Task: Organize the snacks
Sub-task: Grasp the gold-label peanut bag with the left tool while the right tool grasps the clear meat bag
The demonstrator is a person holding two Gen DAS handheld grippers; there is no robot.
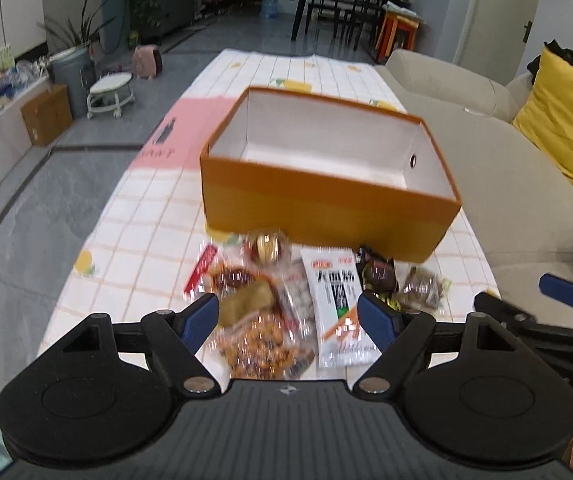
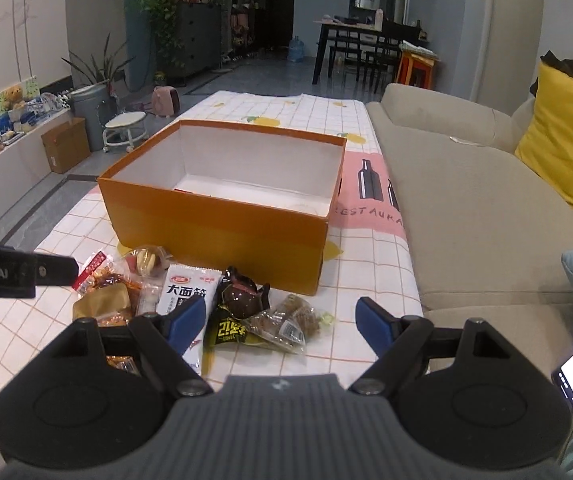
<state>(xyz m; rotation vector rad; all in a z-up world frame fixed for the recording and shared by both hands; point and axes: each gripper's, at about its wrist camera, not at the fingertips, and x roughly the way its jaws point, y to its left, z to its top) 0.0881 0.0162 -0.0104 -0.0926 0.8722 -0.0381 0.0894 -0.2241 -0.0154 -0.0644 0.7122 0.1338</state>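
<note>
Risk: snack packs (image 2: 190, 304) overlap in a heap on desk (image 2: 366, 280) just in front of orange box (image 2: 214, 232), so a pinch could drag two at once or slip on crinkly film. Left tool (image 1: 288, 312) & right tool (image 2: 280, 320) both spread, empty, angled down over heap
</note>
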